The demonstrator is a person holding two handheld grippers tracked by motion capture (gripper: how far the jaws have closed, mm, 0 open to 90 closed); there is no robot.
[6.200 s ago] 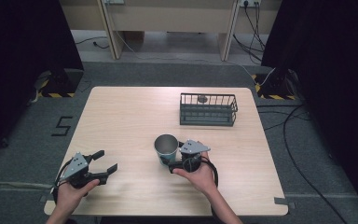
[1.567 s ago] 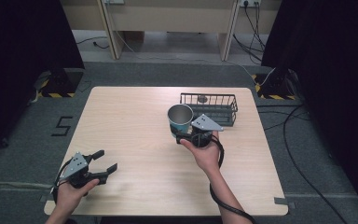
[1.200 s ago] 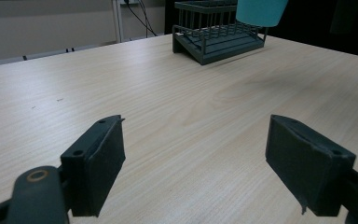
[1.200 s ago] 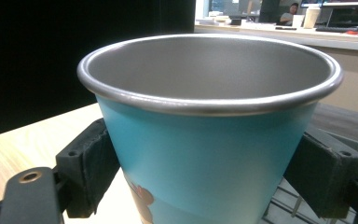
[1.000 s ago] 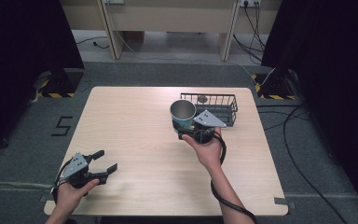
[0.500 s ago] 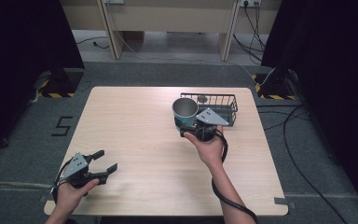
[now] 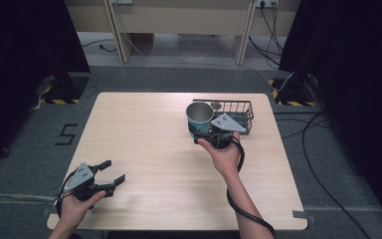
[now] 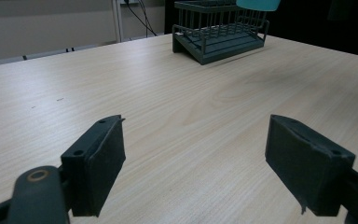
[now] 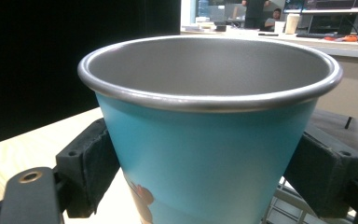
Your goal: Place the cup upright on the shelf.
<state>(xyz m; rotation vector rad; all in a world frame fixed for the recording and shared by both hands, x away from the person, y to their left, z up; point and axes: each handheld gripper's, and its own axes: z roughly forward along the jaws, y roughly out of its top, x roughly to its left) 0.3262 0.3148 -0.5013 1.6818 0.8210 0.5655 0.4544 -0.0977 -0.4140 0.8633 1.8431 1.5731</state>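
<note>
Status: the cup is picked up and most of the way to the wire basket; placing it is what's left, as I read it.

- Right gripper: clamped on the cup, one black jaw on each side of the blue wall below the steel rim. The right gripper view shows the grip clearly, cup upright and empty, mouth up.
- Cup position: far right part of the table, held just off the near-left end of the basket. From the high view it overlaps the basket's left end; I can't tell if it's already over the rim or just beside it. The left gripper view has the cup's bottom edge above basket height, so it looks lifted clear of the tabletop.
- Basket: sits at the far right edge. There's a small dark item at its far-left corner, too small to identify.
- Left gripper: jaws wide apart, holding nothing, parked at the near left corner, well apart from the work.

Remaining, my estimate: move the cup fully over the basket, lower it in, release. Grip looks square, so tipping risk seems low; main concern is catching the basket rim on the way down.
</note>
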